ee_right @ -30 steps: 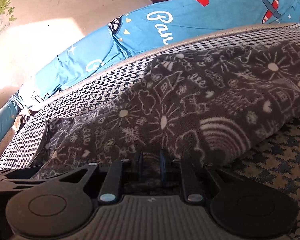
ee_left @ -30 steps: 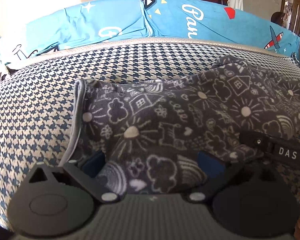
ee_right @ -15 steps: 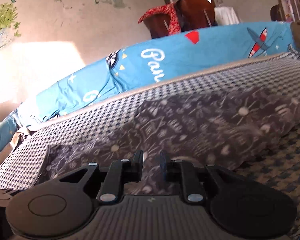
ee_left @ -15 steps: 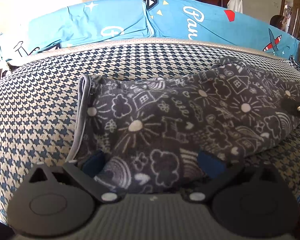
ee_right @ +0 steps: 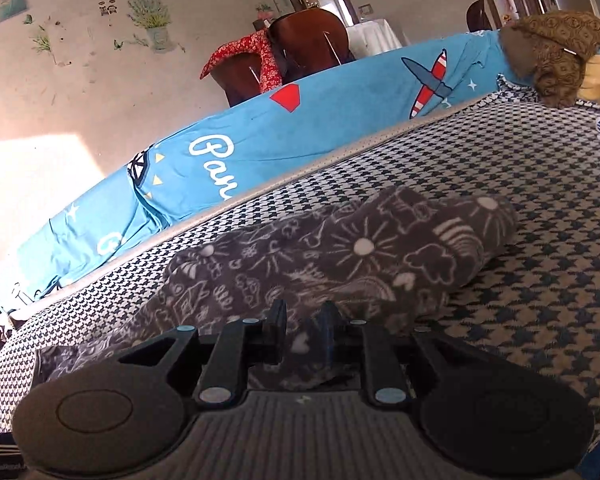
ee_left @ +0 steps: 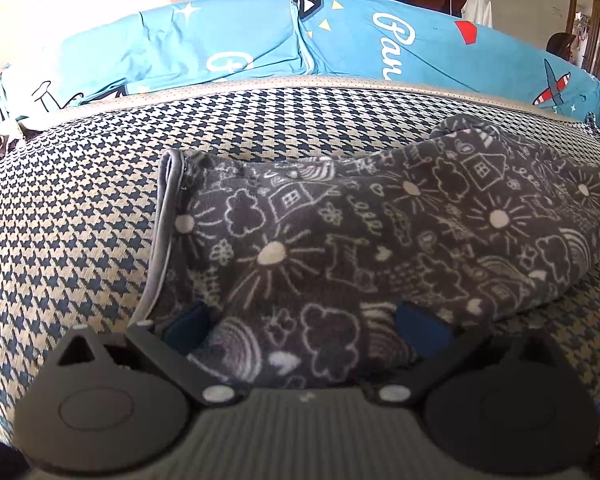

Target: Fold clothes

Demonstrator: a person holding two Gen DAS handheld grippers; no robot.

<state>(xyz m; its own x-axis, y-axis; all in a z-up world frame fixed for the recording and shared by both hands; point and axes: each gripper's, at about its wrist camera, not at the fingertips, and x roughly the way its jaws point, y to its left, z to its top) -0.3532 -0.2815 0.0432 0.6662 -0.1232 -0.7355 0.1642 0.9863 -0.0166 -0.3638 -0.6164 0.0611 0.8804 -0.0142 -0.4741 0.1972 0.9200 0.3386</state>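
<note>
Grey doodle-print fleece garment (ee_left: 380,240) lies bunched in a long roll across the houndstooth bed cover (ee_left: 80,220), its grey bound hem (ee_left: 160,232) at the left end, the blue printed sheet (ee_left: 220,52) banked along the far side. Left gripper (ee_left: 304,328): fingers wide apart, blue pads straddling the near edge of the fleece; cloth sits between them but neither pad appears to press on it. Right gripper (ee_right: 302,332): fingers drawn nearly together, a narrow gap showing. Fleece print fills that gap, yet the view there is dark and I cannot be sure whether a pinch of cloth is caught or merely lies behind the tips; reads as not gripped. Judgement: the step in hand is getting a fresh purchase on the near edge so the roll can be opened out and laid flat before any fold. To do it well: close the left pads on a single layer near the hem, not on the whole bunch, since thick fleece will slip out of a bulky bite. Set the right gripper on the same edge well toward the right end, so the two holds span the garment. Lift both together and draw apart gently; uneven pull would twist the roll tighter. Risk: snagging the bed cover along with the fleece.
</note>
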